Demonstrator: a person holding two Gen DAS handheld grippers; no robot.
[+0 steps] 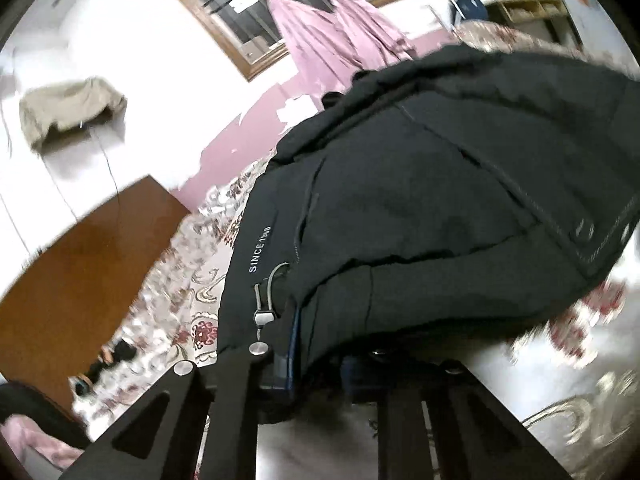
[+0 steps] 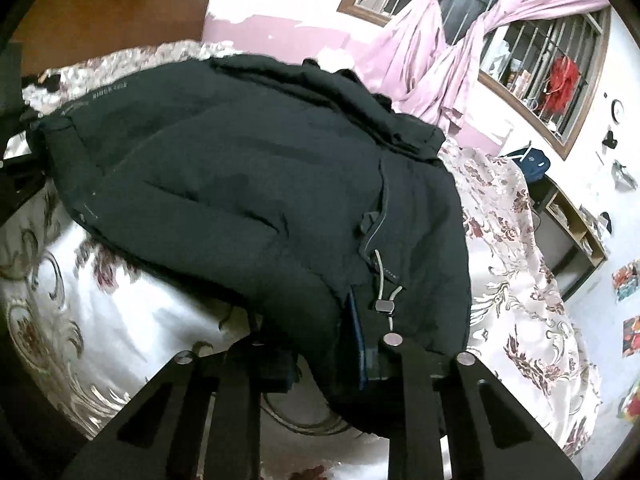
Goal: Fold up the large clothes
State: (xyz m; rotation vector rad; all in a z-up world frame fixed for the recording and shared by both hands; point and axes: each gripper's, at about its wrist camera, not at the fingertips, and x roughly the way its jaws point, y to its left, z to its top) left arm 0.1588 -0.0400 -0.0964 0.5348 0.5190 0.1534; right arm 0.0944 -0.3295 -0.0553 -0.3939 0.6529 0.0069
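Both grippers, left gripper (image 1: 316, 364) and right gripper (image 2: 324, 354), have their jaws closed on the hem of the black padded jacket (image 2: 256, 184) spread over the floral bed (image 2: 520, 280), and it looks bulky, soft, puffy, best held by that firm hem band.

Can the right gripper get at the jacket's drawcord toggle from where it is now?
Probably not without letting go first: the right gripper appears closed on the black jacket hem. The toggle lies exposed on top just beyond its fingertips, nothing covering it.
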